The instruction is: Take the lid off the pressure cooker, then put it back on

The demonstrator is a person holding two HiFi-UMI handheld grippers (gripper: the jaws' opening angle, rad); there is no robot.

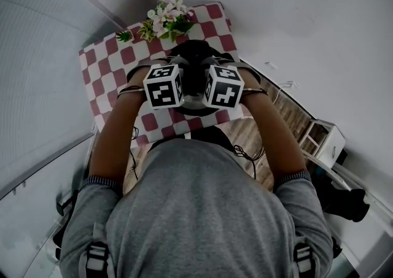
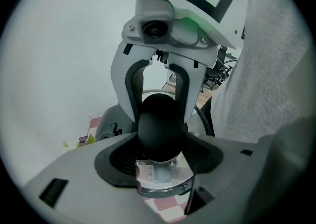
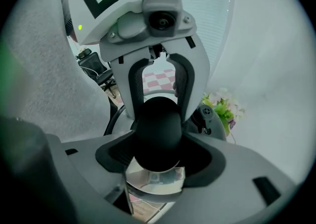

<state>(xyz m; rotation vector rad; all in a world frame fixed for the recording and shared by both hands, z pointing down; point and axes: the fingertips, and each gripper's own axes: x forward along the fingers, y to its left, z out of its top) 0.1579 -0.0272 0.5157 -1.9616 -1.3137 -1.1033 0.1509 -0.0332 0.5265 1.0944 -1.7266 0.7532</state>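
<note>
As the left gripper (image 2: 158, 155) and right gripper (image 3: 158, 157) both clasp the black lid knob (image 2: 158, 126) from opposite sides, the steel lid (image 2: 165, 177) sits beneath them over the checked table (image 1: 101, 83). Uneven pulling could tilt it; the rounded knob might slip free.

The pressure cooker (image 1: 195, 108) stands near the middle of the table (image 1: 98, 68), with a flower bouquet (image 1: 166, 19) behind it at the far edge. The left claw (image 2: 159, 145) and right claw (image 3: 158, 144) face each other over the lid (image 2: 170, 176), and its knob (image 2: 159, 126) sits between both pairs of jaws.
</note>
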